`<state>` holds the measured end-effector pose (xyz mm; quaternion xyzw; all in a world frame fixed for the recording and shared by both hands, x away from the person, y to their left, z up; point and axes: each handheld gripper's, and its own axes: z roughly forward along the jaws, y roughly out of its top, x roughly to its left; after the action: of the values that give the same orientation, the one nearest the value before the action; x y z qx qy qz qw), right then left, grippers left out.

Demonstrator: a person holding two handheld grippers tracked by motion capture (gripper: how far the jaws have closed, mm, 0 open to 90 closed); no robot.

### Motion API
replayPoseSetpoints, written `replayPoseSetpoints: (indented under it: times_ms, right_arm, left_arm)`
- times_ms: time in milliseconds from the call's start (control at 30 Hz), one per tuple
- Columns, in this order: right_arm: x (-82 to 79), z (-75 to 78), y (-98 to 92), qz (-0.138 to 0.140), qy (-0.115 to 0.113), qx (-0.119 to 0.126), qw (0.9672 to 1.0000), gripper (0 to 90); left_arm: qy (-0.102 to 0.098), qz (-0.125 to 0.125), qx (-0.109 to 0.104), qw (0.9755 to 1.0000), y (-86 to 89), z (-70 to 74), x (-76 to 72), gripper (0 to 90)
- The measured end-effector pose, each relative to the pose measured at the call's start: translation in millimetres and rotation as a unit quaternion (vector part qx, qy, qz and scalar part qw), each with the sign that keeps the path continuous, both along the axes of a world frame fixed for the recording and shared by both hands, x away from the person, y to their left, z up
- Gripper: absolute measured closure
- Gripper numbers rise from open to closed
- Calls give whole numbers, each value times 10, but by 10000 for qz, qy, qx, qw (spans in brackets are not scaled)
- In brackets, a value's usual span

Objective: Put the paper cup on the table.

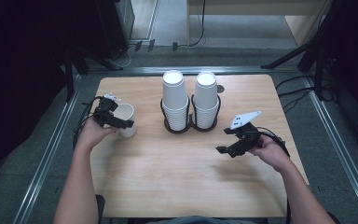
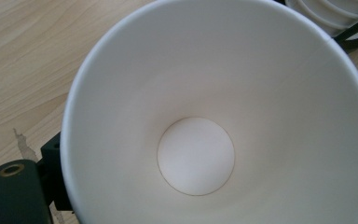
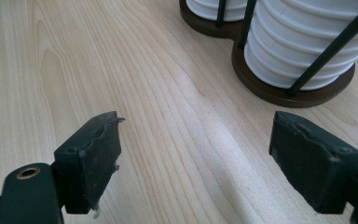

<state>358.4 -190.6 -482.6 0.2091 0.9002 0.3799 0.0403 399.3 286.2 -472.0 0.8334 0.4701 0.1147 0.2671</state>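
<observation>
Your left gripper (image 1: 114, 119) has its jaws closed around the single white paper cup (image 1: 126, 120), which stands upright on the wooden table (image 1: 168, 182) at the left of the high view, so you look to be in the step of placing or lifting it. Your right gripper (image 1: 237, 142) hovers with jaws wide and empty at the lower right of the dark wire holder (image 1: 191, 125). Next, I judge, it should take a smooth, thin-walled, tapered cup from the right stack (image 1: 206, 100), squeezing gently.

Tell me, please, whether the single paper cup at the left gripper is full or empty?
Empty. The left gripper view looks straight into the paper cup and shows its bare white bottom, with nothing inside. In the high view it stands upright on the table.
</observation>
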Motion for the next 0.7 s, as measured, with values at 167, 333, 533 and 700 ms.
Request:
replayPoseSetpoints:
  times_ms: [167, 333, 533, 700]
  right_arm:
    - [-1, 1, -1, -6, 10, -5, 10000, 168]
    - [-2, -1, 1, 4, -1, -23, 10000, 168]
    - [1, -6, 4, 36, -8, -32, 10000, 168]
    - [-6, -17, 22, 67, 22, -92, 9999, 168]
  left_arm:
    - [38, 32, -151, 9999, 4, 7, 9, 48]
    - [33, 38, -278, 9996, 15, 20, 7, 8]
    - [44, 45, -453, 9990, 50, 58, -15, 0]
    - [-34, 18, -545, 9985, 60, 123, -40, 0]
